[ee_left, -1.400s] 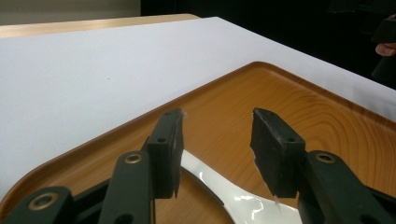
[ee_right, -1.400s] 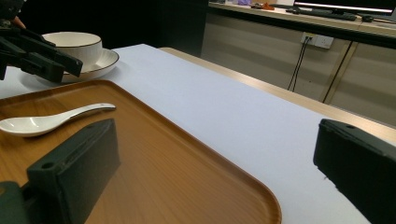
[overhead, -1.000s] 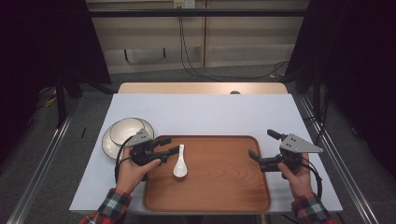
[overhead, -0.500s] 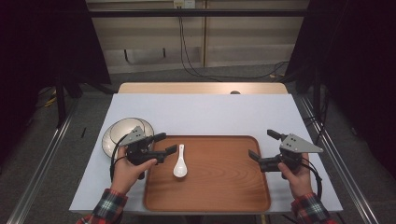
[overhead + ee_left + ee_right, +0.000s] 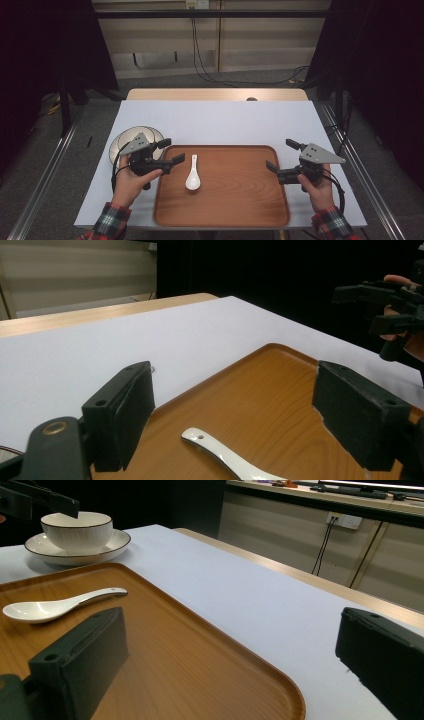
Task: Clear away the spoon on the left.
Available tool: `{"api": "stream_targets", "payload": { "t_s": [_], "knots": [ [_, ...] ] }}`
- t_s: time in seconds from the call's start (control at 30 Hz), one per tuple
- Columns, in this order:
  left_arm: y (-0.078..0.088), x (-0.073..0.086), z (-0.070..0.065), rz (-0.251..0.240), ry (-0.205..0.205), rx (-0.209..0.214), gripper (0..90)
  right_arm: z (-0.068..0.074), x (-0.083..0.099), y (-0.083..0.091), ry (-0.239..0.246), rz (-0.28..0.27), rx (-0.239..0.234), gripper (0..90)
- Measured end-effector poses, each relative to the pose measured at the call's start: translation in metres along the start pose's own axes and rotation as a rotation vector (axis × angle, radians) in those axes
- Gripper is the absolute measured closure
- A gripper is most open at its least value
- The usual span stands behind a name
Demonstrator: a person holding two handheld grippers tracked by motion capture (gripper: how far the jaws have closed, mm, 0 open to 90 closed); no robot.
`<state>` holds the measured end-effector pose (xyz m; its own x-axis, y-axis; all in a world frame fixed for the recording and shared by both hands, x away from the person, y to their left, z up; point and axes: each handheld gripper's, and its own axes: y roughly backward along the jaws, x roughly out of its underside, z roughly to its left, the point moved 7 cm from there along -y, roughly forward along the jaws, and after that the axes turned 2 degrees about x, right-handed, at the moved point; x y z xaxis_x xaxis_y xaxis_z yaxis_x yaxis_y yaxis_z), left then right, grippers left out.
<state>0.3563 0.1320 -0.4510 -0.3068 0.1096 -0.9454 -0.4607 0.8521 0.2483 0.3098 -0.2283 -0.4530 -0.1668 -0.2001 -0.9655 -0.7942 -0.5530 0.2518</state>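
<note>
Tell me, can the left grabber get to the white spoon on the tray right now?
Probably yes. The left gripper is open and sits at the tray's left edge, with the spoon lying just ahead of its jaws. Nothing lies between them.

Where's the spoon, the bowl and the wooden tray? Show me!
spoon (image 5: 192, 178): high view, on its white scoop end.
bowl (image 5: 76, 529): right gripper view, on its white outer side.
wooden tray (image 5: 240, 200): high view, on its bare floor.
</note>
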Motion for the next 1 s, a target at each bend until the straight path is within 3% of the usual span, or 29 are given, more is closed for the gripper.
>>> {"api": "stream_targets", "payload": {
  "t_s": [0.17,1.0],
  "knots": [
    [0.006,-0.005,0.002,-0.03,0.004,0.008,15.8,0.0,0.0,0.0,0.0,0.003,0.003,0.0],
    [0.048,-0.019,0.028,-0.091,0.025,-0.059,13.6,0.0,0.001,0.0,-0.003,0.006,-0.003,0.0]
  ]
}}
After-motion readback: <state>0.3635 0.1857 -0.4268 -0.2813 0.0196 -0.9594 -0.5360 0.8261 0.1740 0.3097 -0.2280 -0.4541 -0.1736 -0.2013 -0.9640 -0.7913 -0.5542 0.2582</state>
